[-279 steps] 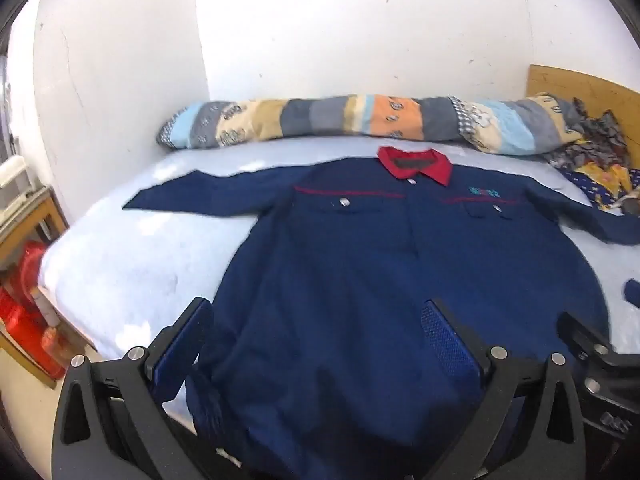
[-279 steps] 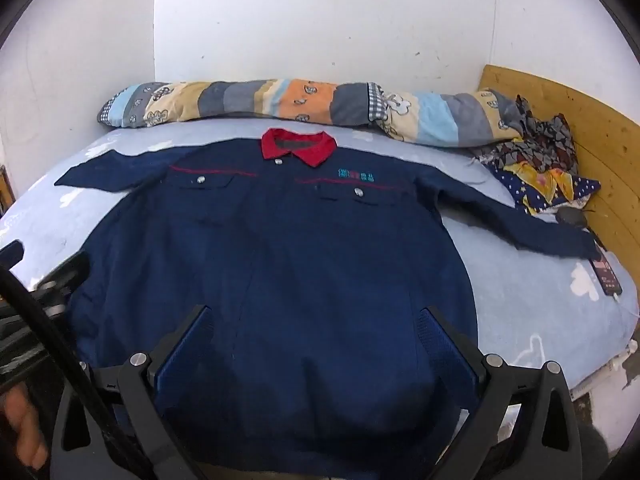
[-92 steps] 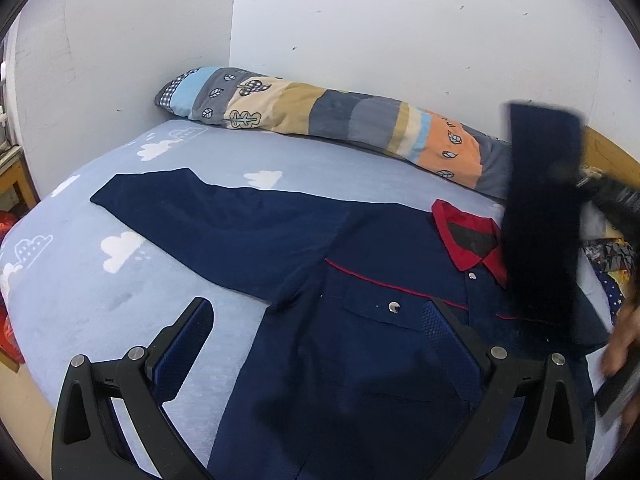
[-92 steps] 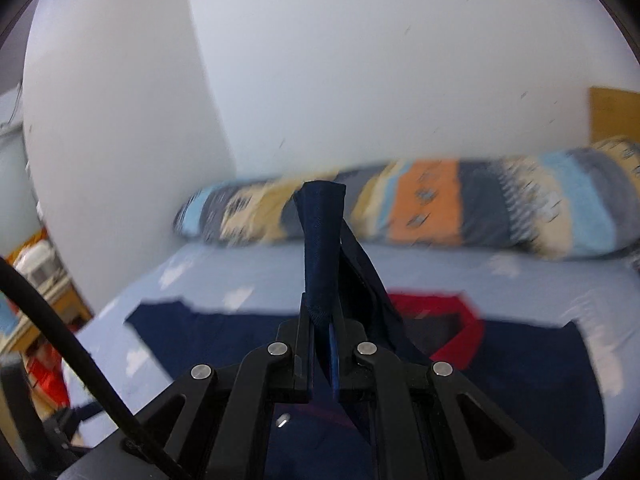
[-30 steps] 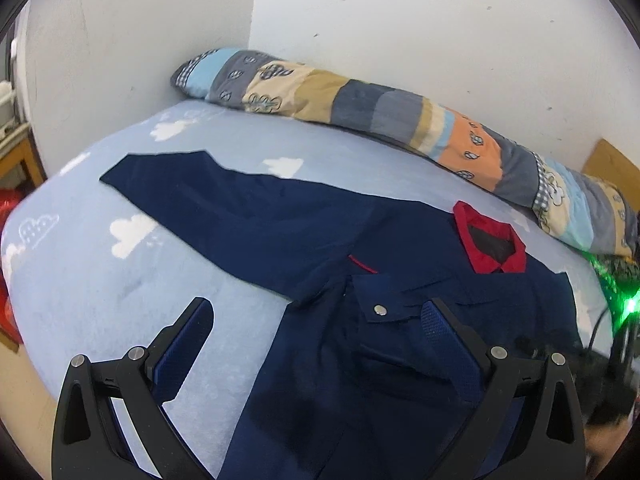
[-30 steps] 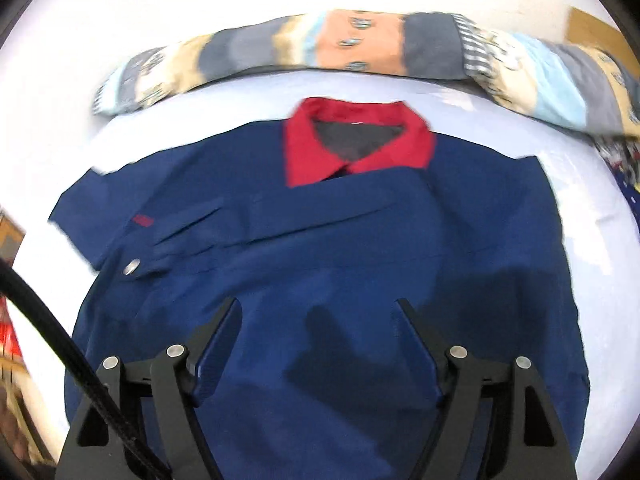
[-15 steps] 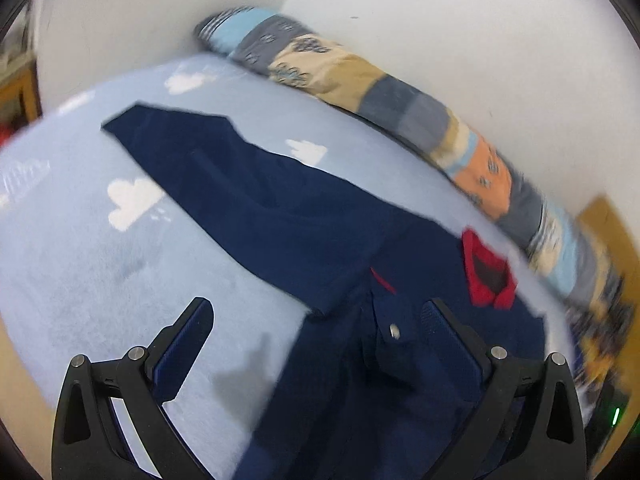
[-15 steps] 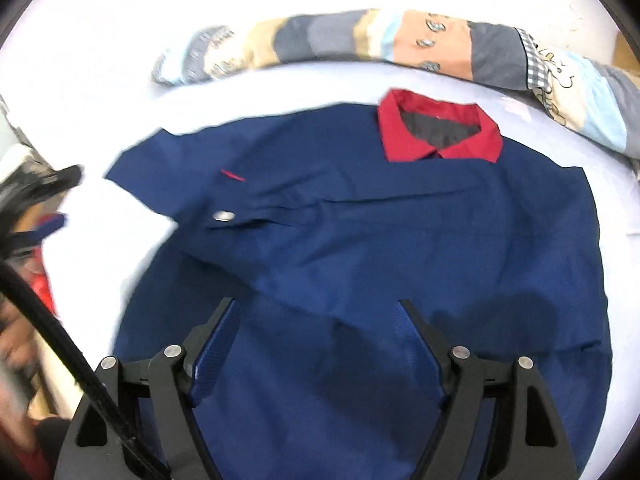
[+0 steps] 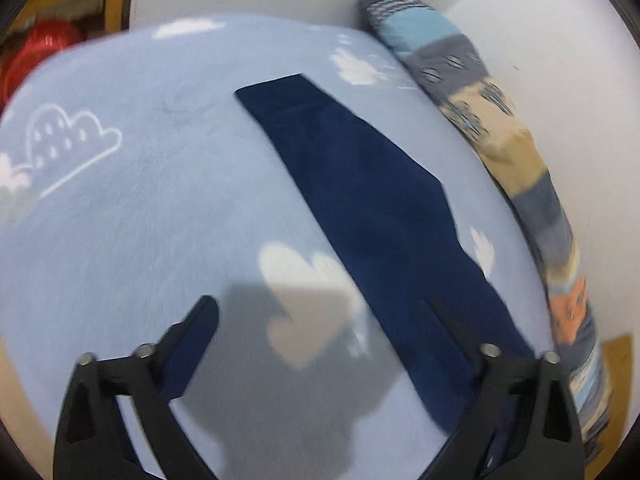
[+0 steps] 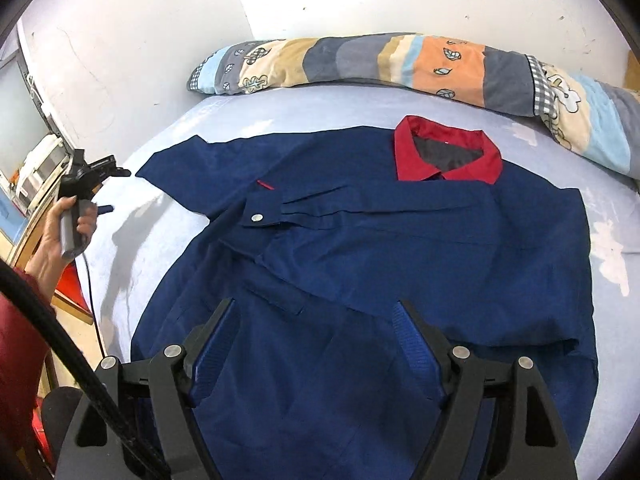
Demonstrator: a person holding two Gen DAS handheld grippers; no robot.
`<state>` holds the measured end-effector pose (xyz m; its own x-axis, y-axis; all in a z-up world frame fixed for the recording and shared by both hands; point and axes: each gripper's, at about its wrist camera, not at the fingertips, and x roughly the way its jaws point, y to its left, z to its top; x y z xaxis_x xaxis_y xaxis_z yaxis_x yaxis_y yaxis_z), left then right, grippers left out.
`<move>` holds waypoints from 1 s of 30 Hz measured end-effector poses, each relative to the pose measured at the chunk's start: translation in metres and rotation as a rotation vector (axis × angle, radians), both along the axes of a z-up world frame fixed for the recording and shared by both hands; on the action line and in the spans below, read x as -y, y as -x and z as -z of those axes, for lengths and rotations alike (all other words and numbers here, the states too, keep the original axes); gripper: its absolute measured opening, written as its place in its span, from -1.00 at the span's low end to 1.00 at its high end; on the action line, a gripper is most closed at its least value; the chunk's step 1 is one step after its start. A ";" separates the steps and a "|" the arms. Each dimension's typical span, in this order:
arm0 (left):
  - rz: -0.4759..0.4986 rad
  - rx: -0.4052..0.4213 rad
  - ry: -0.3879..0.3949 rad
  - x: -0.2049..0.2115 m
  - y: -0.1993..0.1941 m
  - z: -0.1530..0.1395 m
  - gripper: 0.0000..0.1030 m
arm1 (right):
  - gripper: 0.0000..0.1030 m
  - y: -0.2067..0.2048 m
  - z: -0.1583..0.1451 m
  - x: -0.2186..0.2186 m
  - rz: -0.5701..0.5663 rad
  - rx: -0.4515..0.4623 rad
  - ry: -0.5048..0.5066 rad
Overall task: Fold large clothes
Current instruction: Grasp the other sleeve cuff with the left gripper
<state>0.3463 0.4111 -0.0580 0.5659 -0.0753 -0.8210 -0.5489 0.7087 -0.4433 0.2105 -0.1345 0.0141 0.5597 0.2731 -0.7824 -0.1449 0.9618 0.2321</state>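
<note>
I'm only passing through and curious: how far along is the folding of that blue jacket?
Early on. Done: one sleeve lies folded across the jacket. In hand: the left gripper, jaws just closing a little with nothing clamped, hovers over the other sleeve, stretched flat on the bed. The right gripper is open. Left: that sleeve, then the body.

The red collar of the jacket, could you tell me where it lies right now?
In the right wrist view the red collar lies upper right of centre, atop the navy jacket, just below the patchwork bolster.
</note>
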 end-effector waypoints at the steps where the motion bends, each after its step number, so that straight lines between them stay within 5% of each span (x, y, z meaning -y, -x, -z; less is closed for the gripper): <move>1: -0.009 0.001 0.027 -0.008 -0.004 0.005 0.57 | 0.60 -0.002 0.001 0.000 0.002 -0.002 0.001; 4: -0.049 0.047 0.147 -0.038 -0.021 0.022 0.44 | 0.60 -0.006 0.005 -0.001 -0.009 -0.007 -0.006; 12: -0.138 0.199 0.323 -0.082 -0.052 0.049 0.44 | 0.60 -0.015 0.021 -0.005 -0.032 -0.042 -0.001; 24: -0.208 0.349 0.315 -0.105 -0.105 0.064 0.35 | 0.60 -0.023 0.035 -0.012 -0.065 -0.051 0.014; 25: -0.214 0.364 0.306 -0.104 -0.107 0.063 0.22 | 0.60 -0.023 0.035 -0.013 -0.066 -0.049 0.020; 26: -0.207 0.378 0.310 -0.102 -0.110 0.064 -0.46 | 0.60 -0.024 0.035 -0.013 -0.060 -0.044 0.026; 27: -0.179 0.406 0.366 -0.101 -0.112 0.070 -0.94 | 0.60 -0.024 0.035 -0.013 -0.058 -0.043 0.026; 30: -0.171 0.436 0.375 -0.097 -0.111 0.069 -0.95 | 0.60 -0.026 0.035 -0.008 -0.039 -0.042 0.019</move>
<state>0.4569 0.5081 -0.1271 0.8744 -0.1928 -0.4453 -0.3525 0.3783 -0.8559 0.2365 -0.1265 -0.0207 0.5158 0.2792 -0.8100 -0.1726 0.9599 0.2209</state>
